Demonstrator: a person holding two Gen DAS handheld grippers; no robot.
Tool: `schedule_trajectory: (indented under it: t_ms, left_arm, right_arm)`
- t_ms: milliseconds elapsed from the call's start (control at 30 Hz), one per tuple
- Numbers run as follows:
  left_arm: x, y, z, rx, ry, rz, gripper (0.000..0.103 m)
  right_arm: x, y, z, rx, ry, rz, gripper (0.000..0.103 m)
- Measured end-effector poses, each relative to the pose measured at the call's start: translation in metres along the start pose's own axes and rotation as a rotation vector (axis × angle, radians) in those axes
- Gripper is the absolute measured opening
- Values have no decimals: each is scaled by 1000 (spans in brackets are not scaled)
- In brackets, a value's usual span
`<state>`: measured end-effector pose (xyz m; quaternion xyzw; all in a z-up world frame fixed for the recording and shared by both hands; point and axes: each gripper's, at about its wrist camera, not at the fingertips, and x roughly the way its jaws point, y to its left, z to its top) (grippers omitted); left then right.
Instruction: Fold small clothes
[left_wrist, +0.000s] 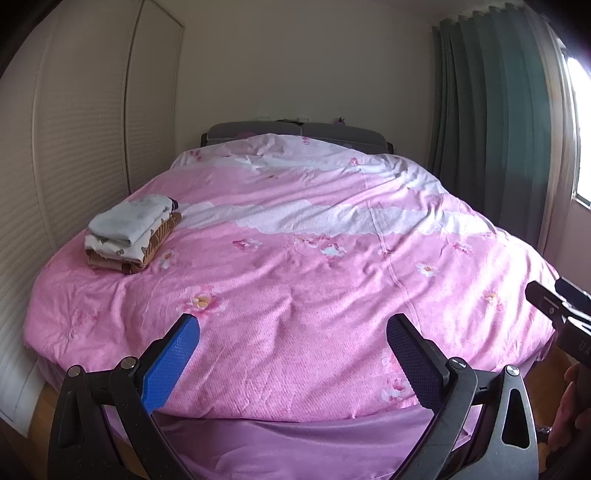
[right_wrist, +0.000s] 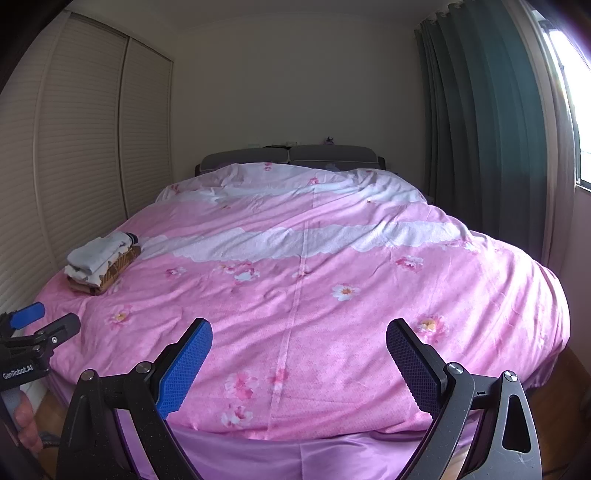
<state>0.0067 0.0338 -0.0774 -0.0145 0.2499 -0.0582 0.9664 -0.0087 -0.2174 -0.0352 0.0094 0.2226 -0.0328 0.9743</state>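
both claws (left_wrist: 291, 332) (right_wrist: 299, 336) spread wide, above bed (left_wrist: 314, 258)

We are looking across a bed (right_wrist: 480, 295) covered by a pink floral quilt (right_wrist: 295, 295) with white bands, a grey padded headboard (right_wrist: 288, 155) standing against the plain cream wall (right_wrist: 295, 85). Pale louvred wardrobe doors (right_wrist: 81, 140) are lining the left side. Dark green curtains (right_wrist: 480, 129) are hanging on the right beside a window (right_wrist: 580, 92), where daylight is pouring in. Wooden flooring (left_wrist: 48, 413) is showing beneath the bed.
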Motion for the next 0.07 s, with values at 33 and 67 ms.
schedule_trajectory:
  t_ms: [33,67]
  left_arm:
    - [1,0,0,2,4,0,103]
    - [1,-1,0,7,9,3,103]
  right_arm:
    - [1,1,0,1,1,0,96]
    - [0,0,0,2,1,2,96]
